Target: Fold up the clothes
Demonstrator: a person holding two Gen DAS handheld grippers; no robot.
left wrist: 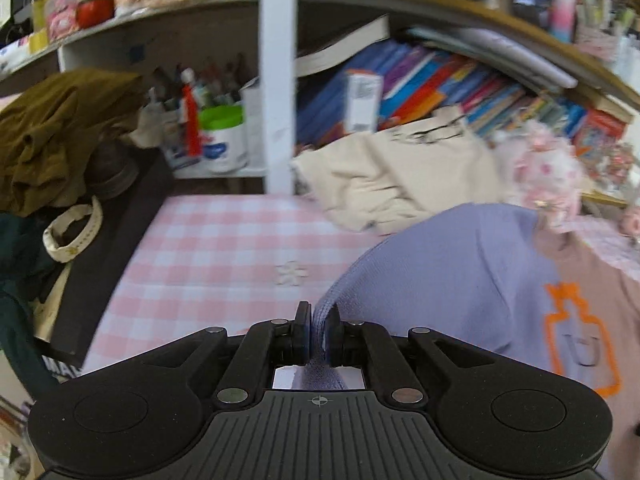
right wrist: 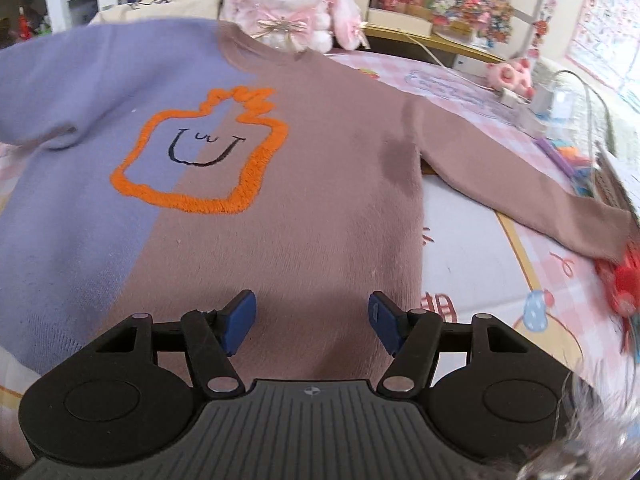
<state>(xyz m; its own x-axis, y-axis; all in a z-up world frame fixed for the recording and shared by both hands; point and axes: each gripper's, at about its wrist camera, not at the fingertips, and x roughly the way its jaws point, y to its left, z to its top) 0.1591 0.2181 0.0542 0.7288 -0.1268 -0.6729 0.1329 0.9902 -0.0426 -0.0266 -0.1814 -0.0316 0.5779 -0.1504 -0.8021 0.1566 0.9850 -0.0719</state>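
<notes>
A two-tone sweater (right wrist: pixel 304 184), lilac on the left half and dusty pink on the right, lies front up on the checked bedspread (right wrist: pixel 472 264). An orange outlined figure with a smiling face (right wrist: pixel 200 152) is stitched on its chest. Its pink sleeve (right wrist: pixel 520 184) stretches out to the right. My left gripper (left wrist: pixel 318 320) is shut on the lilac sleeve (left wrist: pixel 440 272), which rises from the jaws and arcs over toward the body. My right gripper (right wrist: pixel 312 316) hovers open just above the pink lower body near the hem, with nothing between its blue pads.
A cream garment (left wrist: pixel 400 176) and a plush rabbit (right wrist: pixel 288 4) sit at the back by shelves of books (left wrist: pixel 440 80). A dark box (left wrist: pixel 112 248) with olive clothing (left wrist: pixel 52 136) bounds the left. Cables and small toys (right wrist: pixel 516 80) lie right.
</notes>
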